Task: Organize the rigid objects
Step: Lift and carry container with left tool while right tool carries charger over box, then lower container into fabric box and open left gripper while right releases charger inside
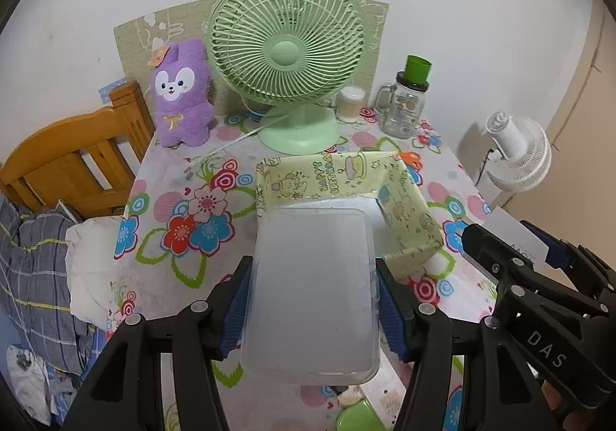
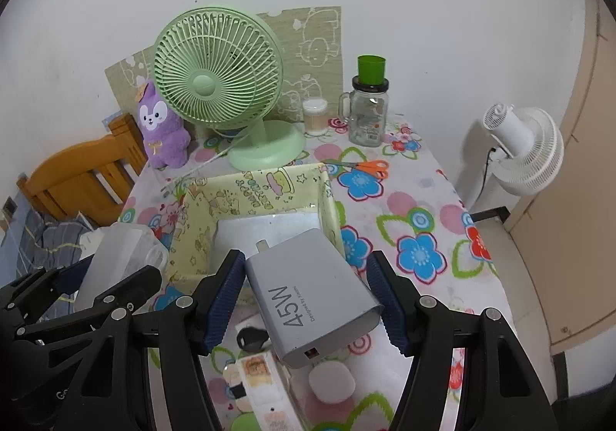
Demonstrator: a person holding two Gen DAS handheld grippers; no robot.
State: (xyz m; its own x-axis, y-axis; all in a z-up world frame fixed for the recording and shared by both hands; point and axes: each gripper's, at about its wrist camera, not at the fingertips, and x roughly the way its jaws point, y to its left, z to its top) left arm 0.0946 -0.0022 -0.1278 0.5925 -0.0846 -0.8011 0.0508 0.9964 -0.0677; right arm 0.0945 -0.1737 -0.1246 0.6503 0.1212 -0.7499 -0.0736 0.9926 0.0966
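Hands full, both over the box.
We squeeze a tub [image 1: 312, 292] in our left gripper [image 1: 312, 309] and a charger [image 2: 313, 294] in our right gripper [image 2: 306, 302], holding them just above the yellow box [image 2: 269, 192] so they can go inside.

The frosted plastic box [image 1: 312, 292] covers most of the floor of the yellow patterned bin [image 1: 404, 196] in the left wrist view, and the small things under its near edge, among them a green lump [image 1: 356, 416], are cut off by the bottom edge and too blurred to name. In the right wrist view the grey 45W charger [image 2: 312, 296] hides part of the bin's floor and near wall, and only one tip of its plug [image 2: 263, 247] shows. On the counter [image 2: 423, 207] beneath it, a black object [image 2: 252, 338], a white round pad [image 2: 331, 381] and a strip of labelled packets [image 2: 261, 385] are half hidden by the fingers [image 2: 225, 300] and cannot be identified.
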